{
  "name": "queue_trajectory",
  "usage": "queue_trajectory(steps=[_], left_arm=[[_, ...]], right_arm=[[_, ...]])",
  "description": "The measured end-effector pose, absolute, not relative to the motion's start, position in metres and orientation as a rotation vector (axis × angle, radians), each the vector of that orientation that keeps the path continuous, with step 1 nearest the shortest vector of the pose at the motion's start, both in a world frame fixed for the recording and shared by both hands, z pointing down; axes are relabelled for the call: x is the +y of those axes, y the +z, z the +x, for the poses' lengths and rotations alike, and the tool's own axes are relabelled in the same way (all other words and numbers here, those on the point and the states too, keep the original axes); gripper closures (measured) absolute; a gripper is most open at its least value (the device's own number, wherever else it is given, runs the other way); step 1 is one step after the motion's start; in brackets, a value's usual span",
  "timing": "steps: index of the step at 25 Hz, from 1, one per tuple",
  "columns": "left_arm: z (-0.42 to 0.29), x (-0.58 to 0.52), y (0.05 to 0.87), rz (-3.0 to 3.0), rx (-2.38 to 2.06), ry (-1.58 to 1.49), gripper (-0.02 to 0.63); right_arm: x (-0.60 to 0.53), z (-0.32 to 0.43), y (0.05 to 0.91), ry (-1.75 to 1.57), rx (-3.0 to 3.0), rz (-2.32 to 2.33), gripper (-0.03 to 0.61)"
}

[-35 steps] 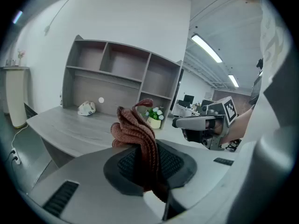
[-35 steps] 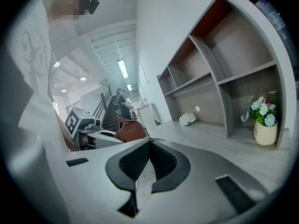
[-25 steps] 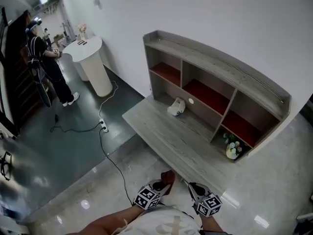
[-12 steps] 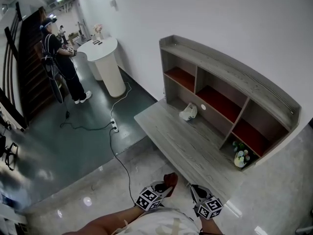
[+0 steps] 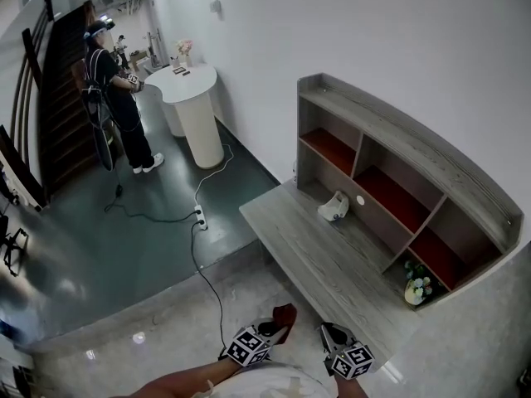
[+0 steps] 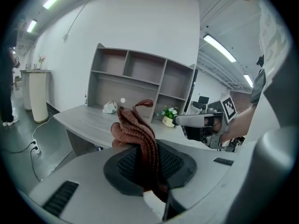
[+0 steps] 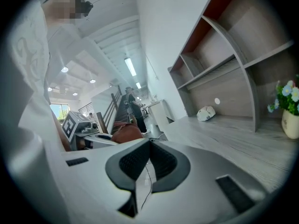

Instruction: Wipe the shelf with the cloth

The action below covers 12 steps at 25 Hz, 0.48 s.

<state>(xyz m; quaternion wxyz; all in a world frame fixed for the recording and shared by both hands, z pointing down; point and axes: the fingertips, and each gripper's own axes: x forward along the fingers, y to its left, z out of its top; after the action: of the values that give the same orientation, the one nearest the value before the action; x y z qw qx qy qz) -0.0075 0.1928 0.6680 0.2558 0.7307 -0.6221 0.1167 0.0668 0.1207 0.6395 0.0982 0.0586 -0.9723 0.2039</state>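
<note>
Sticking up between left gripper (image 6: 144, 166) jaws, apparently pinched: the cloth (image 6: 134, 125).

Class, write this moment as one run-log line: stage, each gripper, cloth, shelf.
stage: pre-wipe | left gripper: shut on cloth | right gripper: shut, empty | shelf: not yet touched

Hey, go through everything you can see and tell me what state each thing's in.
Left claw: shut on the cloth.
Cloth: bunched, sticking upward.
Right claw: shut, empty.
Shelf: not yet touched by the cloth.
Flower vase: upright on the shelf.
White object: lying on the shelf.
</note>
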Motion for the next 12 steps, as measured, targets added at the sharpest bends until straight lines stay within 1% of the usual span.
queue_trajectory(steps=[12], left_arm=[[-0.155, 0.172, 0.662, 2.008, -1.712, 0.254, 0.546]], right_arm=[[0.102, -0.057, 0.629, 0.543, -2.871, 0.291, 0.574]])
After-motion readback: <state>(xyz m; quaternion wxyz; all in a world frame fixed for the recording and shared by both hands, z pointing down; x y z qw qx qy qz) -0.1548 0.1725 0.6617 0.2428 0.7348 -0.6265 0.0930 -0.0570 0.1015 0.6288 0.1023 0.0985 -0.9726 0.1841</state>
